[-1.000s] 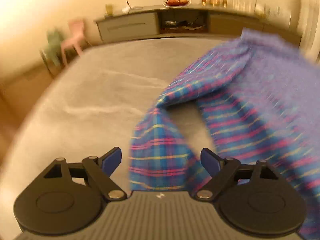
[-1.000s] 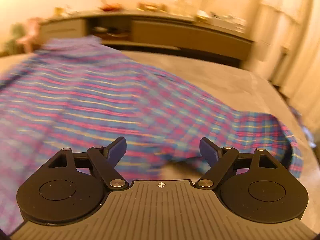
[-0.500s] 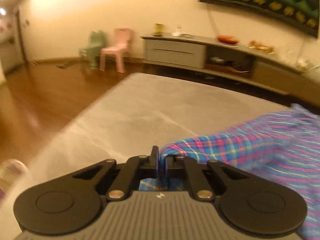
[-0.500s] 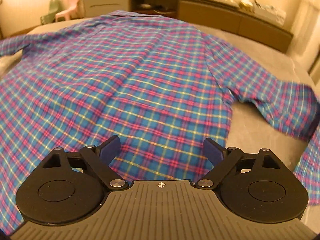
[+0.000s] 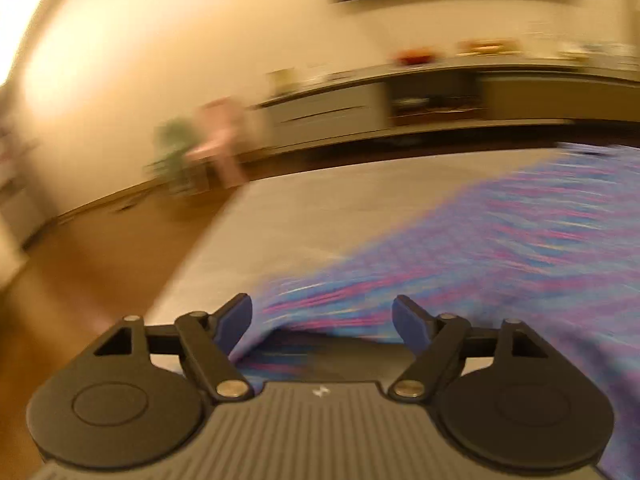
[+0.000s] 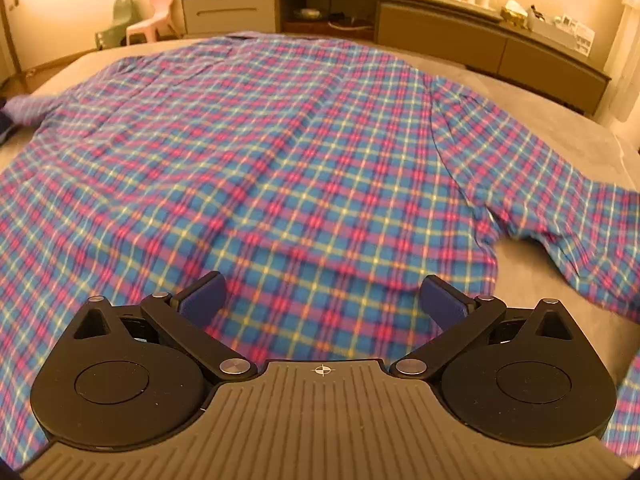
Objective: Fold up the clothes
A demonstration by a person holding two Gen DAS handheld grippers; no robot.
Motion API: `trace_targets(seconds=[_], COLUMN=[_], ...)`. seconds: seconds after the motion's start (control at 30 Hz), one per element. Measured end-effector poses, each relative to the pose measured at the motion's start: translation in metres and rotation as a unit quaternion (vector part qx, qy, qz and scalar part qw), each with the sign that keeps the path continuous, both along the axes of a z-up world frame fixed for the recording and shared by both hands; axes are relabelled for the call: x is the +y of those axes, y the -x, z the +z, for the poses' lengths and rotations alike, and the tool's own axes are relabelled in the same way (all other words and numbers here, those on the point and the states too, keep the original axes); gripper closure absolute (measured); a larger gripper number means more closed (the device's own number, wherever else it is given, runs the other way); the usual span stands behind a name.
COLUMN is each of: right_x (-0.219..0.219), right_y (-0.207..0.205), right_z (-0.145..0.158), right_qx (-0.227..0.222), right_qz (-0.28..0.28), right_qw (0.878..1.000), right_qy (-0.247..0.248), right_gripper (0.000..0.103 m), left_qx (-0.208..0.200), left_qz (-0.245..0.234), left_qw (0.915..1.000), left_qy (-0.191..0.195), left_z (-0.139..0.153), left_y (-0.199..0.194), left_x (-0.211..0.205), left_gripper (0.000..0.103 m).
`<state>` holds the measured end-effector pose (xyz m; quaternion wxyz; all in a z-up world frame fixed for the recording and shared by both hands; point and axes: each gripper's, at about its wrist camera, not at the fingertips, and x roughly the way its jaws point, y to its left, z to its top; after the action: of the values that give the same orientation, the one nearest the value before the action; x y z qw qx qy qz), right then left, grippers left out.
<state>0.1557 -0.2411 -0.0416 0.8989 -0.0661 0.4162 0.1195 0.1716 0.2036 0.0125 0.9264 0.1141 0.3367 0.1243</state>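
Right wrist view shows a plaid shirt (image 6: 280, 152) in blue, pink and yellow lying spread flat on a grey bed (image 6: 560, 120). It covers most of the bed surface. One sleeve (image 6: 540, 184) reaches out to the right side and bends down at its end. Between this sleeve and the shirt body a small part of bare grey surface shows. The right gripper (image 6: 322, 300) hangs above the near edge of the shirt. Its jaws are opening and stand very wide, with the blue pads (image 6: 202, 300) apart. The fabric lies under them, and the pads do not press on it.

In the left wrist view the picture is much blurred. The left gripper (image 5: 322, 322) is at the left end of the shirt (image 5: 500, 248), near the left edge of the bed (image 5: 320, 208). Its jaws are also opening, and the blue pads (image 5: 236, 320) stand far apart. A fold of plaid cloth lies between and below them, but no pad grips it.

Behind the bed a long low cabinet (image 6: 400, 12) runs along the wall, with small items on top. A pink chair (image 6: 154, 12) and a green chair (image 6: 116, 20) stand on the wooden floor (image 5: 100, 260) at the left.
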Motion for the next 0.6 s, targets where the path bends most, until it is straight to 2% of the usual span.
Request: trace_targets(seconds=[0.03,0.13,0.17,0.23,0.33,0.5,0.6], right_x=[0.000,0.000,-0.001,-0.003,-0.008,-0.029,-0.039], right_y=[-0.001,0.000,0.001,0.003,0.019,0.065,0.109], right_z=[0.000,0.000,0.001,0.003,0.015,0.033,0.025], right_qx=[-0.005,-0.011,-0.008,0.001,0.009,0.015,0.024], right_qz=[-0.004,-0.017,-0.022,-0.033,-0.036,-0.032,-0.028], right_qw=[1.000,1.000,1.000,0.999,0.999,0.998,0.998], right_qy=[-0.001,-0.003,-0.002,-0.002,-0.010,-0.051,-0.047], right_gripper=[0.005,0.006,0.006,0.009,0.019,0.015,0.015], left_qx=[0.000,0.008,0.017,0.048,0.080,0.086,0.091], left_qz=[-0.018,-0.051,-0.058,-0.075,-0.082,-0.054,-0.071], left_qw=[0.9998,0.9983,0.9965,0.9874,0.9739,0.9763,0.9694], left_qy=[0.001,0.027,0.058,0.131,0.196,0.191,0.217], left_z=[0.000,-0.004,-0.007,-0.017,-0.035,-0.057,-0.061], left_y=[0.010,0.034,0.043,0.062,0.091,0.160,0.187], left_x=[-0.016,-0.049,-0.057,-0.063,-0.072,-0.078,-0.078], left_gripper=[0.015,0.014,0.014,0.014,0.014,0.014,0.012])
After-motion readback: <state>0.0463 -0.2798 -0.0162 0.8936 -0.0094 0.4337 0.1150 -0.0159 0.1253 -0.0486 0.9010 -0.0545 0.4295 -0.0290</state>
